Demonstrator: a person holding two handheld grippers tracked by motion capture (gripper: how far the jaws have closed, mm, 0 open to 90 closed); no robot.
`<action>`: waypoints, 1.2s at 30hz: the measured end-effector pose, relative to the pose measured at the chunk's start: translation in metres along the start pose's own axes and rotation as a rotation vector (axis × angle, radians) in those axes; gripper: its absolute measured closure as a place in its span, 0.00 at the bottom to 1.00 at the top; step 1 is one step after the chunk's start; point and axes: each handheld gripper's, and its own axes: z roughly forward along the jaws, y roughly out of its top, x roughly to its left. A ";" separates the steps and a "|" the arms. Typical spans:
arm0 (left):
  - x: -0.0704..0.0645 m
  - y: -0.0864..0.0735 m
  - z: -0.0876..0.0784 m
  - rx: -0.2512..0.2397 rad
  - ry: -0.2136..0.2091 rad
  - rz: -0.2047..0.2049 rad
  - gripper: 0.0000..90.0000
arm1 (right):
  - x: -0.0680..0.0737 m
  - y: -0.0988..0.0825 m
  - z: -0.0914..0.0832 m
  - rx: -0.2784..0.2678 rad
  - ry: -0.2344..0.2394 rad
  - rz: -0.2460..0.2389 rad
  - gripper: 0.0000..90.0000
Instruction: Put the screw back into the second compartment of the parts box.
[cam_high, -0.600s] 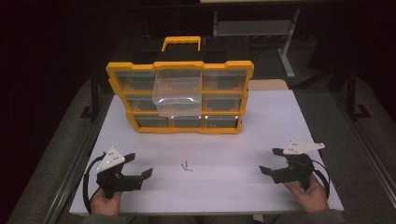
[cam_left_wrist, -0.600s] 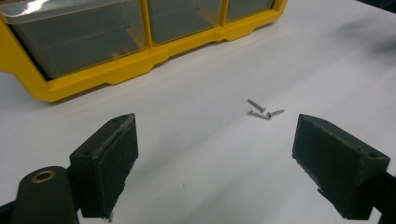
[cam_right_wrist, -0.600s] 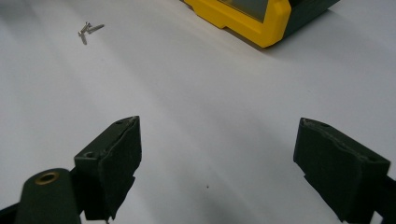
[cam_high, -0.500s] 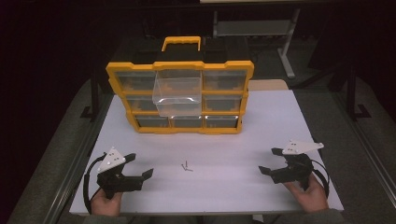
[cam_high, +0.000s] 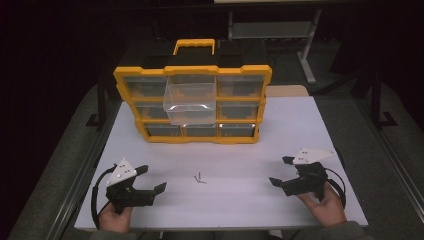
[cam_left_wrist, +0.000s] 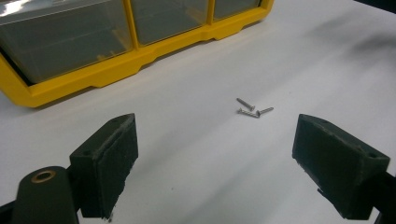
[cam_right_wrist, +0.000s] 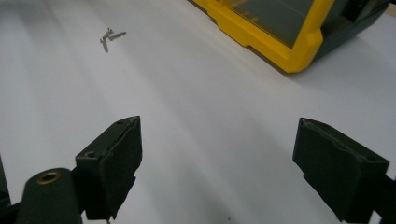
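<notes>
Three small metal screws (cam_high: 199, 178) lie together on the white table, between my two grippers; they also show as screws (cam_left_wrist: 252, 109) ahead of the left jaws and screws (cam_right_wrist: 109, 37) far up-left of the right jaws. My left gripper (cam_high: 150, 179) rests at the front left, open and empty. My right gripper (cam_high: 282, 171) rests at the front right, also open with nothing between its jaws. A yellow organizer case (cam_high: 192, 103) stands at the back, with one clear drawer (cam_high: 191, 103) pulled out of its middle.
The case has a yellow handle (cam_high: 194, 46) on top and several clear-fronted drawers. The white table (cam_high: 300, 125) ends close in front of both hands. A metal rail (cam_high: 85, 170) runs along its left side.
</notes>
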 end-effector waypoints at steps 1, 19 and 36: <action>0.001 0.000 0.000 -0.001 0.001 0.014 0.16 | 0.001 0.002 0.000 0.002 0.004 -0.002 0.16; -0.004 0.002 0.003 0.007 -0.002 0.023 0.16 | 0.024 0.043 0.030 0.071 0.106 -0.069 0.18; -0.003 0.002 0.003 0.003 0.000 0.013 0.16 | 0.054 0.076 0.087 0.180 0.209 -0.191 0.29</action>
